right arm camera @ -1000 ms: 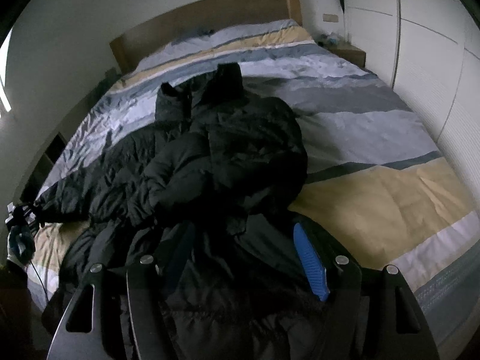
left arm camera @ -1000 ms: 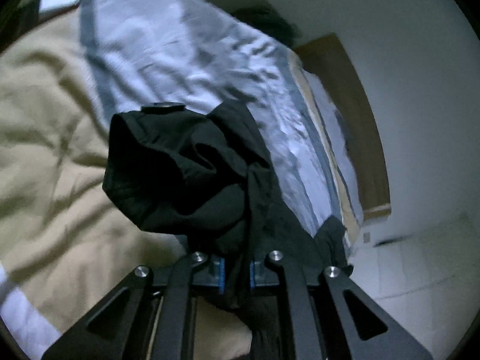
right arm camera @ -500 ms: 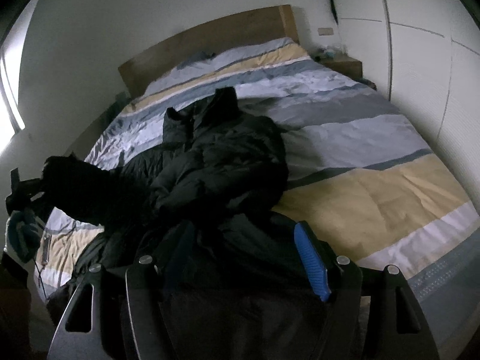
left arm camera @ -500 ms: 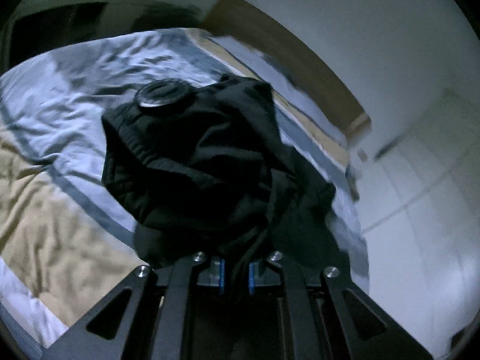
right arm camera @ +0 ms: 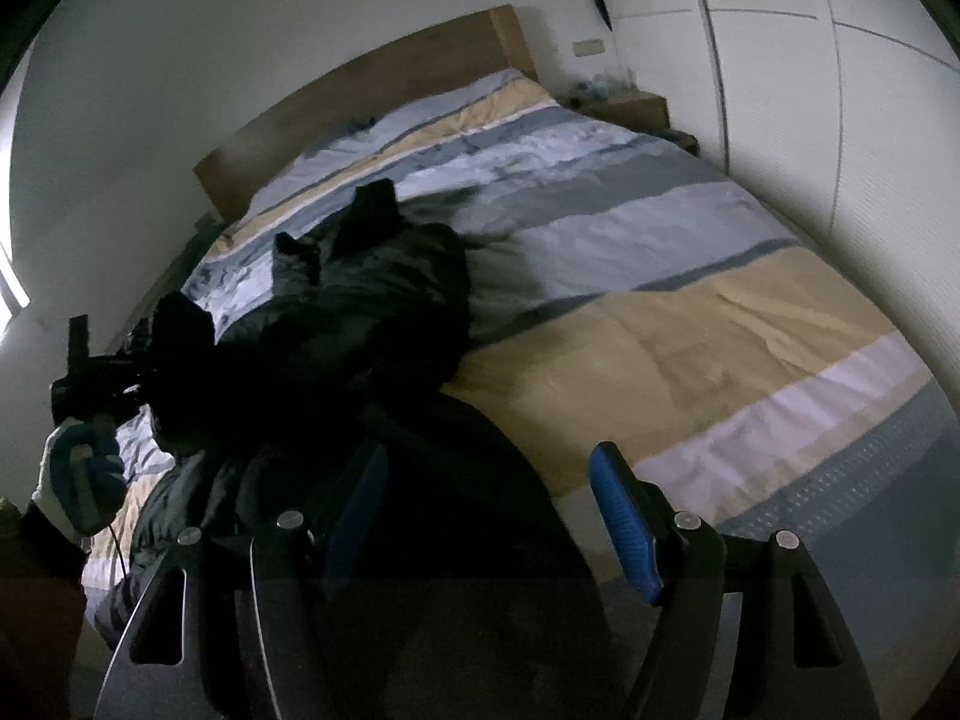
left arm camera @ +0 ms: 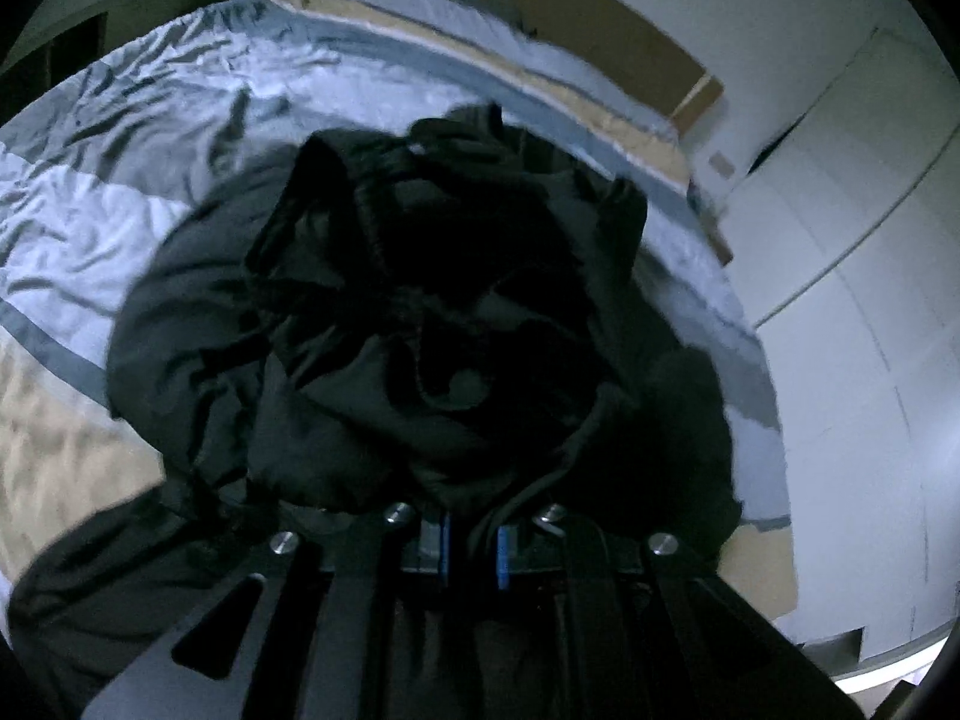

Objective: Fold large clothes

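1. Fabric sits pinched between the blue pads of the left gripper (left arm camera: 471, 549), whose jaws are nearly closed on a dark bunch of the jacket (left arm camera: 420, 324), probably a sleeve end or cuff, lifted above the bed (left arm camera: 90, 228).
2. Right gripper (right arm camera: 492, 516) hangs with its jaws wide apart over the jacket's near hem; dark cloth lies between the fingers (right arm camera: 624, 528), but whether they touch it I cannot tell.
3. Left of that, the gloved hand (right arm camera: 81, 483) holds the left tool with the raised black bunch.
4. Farther off, the jacket lies crumpled on the left half of the striped duvet, its long axis running from the foot toward the headboard (right arm camera: 360, 102), collar end pointing that way.
5. Folding looks barely begun: one part is being carried inward, no neat fold shows, and smoothing, the other side and the lengthwise fold remain.
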`<act>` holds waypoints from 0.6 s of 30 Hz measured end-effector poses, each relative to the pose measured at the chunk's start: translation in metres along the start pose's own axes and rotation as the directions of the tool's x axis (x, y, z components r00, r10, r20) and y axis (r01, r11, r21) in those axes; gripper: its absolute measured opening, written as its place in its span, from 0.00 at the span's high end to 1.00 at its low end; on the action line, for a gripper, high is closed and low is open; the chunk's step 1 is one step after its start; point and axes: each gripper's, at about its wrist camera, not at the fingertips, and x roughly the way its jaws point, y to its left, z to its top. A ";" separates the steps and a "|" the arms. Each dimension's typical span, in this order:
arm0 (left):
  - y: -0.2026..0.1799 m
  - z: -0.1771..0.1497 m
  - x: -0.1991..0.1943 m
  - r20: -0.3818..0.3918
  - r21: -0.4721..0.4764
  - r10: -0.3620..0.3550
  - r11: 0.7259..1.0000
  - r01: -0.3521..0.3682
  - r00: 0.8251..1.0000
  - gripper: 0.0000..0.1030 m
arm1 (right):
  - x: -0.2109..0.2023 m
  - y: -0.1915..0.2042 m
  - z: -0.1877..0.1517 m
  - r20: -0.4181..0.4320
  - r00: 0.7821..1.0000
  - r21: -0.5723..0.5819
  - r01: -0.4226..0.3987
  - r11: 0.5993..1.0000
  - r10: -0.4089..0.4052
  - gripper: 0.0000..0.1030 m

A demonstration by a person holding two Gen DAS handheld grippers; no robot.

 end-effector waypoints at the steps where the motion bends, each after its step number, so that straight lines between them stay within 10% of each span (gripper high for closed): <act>1: -0.003 -0.006 0.008 -0.010 0.008 0.014 1.000 -0.014 1.000 0.91 | 0.000 -0.004 -0.002 -0.003 1.000 0.003 0.004 1.000 -0.004 0.32; 11: 0.001 -0.038 0.028 -0.072 0.146 0.131 0.982 -0.119 0.989 0.90 | -0.007 -0.026 -0.011 -0.012 1.000 0.056 0.021 0.998 -0.021 0.32; 18: 0.001 -0.059 -0.022 -0.119 0.219 0.035 0.976 -0.008 0.992 0.74 | -0.038 0.007 -0.005 0.033 0.999 0.003 -0.006 1.000 0.006 0.31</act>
